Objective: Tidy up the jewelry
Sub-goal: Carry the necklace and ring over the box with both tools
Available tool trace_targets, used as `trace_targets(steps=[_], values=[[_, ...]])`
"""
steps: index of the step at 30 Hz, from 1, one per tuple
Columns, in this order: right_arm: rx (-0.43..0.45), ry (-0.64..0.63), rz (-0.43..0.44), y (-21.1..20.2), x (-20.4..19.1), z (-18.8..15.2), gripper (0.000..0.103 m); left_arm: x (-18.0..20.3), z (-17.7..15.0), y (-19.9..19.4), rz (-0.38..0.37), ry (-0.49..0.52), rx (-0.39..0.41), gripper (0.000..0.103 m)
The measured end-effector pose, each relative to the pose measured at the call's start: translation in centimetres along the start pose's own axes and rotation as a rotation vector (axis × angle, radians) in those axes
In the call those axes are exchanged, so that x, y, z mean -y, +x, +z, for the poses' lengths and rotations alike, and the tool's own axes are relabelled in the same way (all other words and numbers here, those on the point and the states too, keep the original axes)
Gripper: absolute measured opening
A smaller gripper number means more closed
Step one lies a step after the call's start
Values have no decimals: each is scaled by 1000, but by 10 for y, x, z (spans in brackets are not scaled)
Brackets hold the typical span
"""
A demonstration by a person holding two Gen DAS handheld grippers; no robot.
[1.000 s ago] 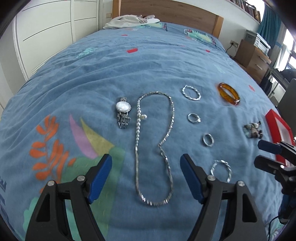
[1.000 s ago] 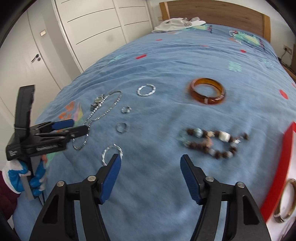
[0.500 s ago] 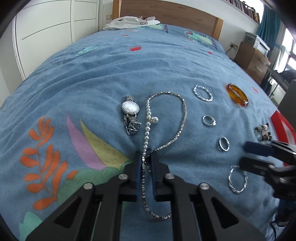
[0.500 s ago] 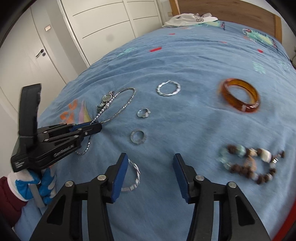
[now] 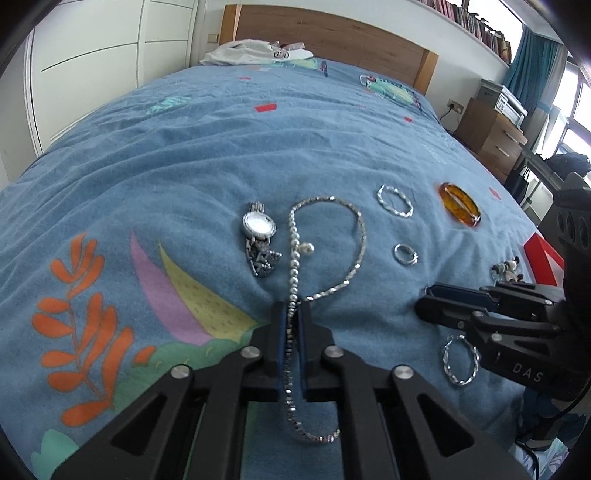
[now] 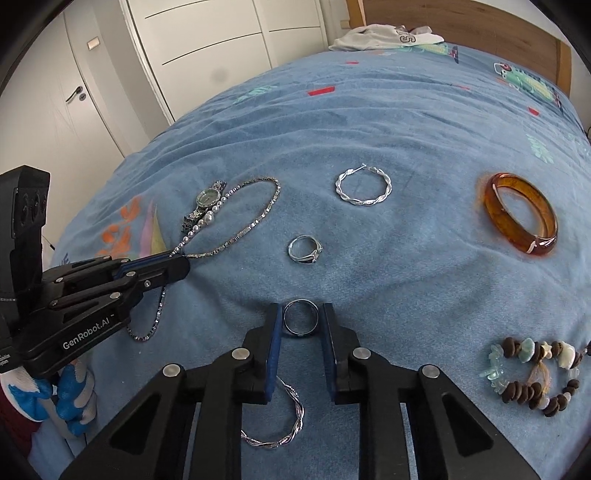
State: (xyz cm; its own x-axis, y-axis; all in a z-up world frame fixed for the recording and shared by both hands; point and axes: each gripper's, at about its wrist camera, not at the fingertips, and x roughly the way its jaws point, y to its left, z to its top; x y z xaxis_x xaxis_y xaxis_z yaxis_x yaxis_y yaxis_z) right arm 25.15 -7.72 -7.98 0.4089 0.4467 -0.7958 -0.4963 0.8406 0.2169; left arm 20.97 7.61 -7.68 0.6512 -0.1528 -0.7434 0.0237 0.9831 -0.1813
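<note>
I am seeing the red box (image 5: 543, 254) only partly, cut off behind the right gripper (image 5: 428, 302). The beaded bracelet (image 6: 532, 373) is running past the right edge. Whether the pads (image 6: 272, 354) are touching the plain ring (image 6: 300, 322) is unclear.

- The left wrist camera sits low over the blue bedspread (image 5: 221, 155), close behind its own fingers, facing up the bed toward the wooden headboard (image 5: 332, 33).
- The right wrist camera looks the same way, angled toward the white wardrobe (image 6: 221, 55).
- Both views share the necklace (image 5: 325, 254) (image 6: 236, 218) and the amber bangle (image 5: 460, 208) (image 6: 521, 214), and each shows the other gripper at its edge.
</note>
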Motion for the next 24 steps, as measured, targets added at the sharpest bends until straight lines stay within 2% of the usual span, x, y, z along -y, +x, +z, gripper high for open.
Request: trace_targets(steps=[7, 11, 13, 20, 24], values=[[39, 22, -5, -34, 1, -3, 20, 7, 6, -20, 17, -3, 53, 3], [72, 41, -34, -77, 10, -11, 20, 14, 10, -37, 37, -6, 64, 2], [89, 42, -61, -101, 16, -18, 20, 21, 12, -50, 21, 0, 75, 2], [145, 104, -159, -181, 52, -54, 20, 80, 24, -101, -24, 107, 130, 2], [181, 155, -221, -230, 79, -81, 20, 128, 32, -122, -93, 157, 148, 2]])
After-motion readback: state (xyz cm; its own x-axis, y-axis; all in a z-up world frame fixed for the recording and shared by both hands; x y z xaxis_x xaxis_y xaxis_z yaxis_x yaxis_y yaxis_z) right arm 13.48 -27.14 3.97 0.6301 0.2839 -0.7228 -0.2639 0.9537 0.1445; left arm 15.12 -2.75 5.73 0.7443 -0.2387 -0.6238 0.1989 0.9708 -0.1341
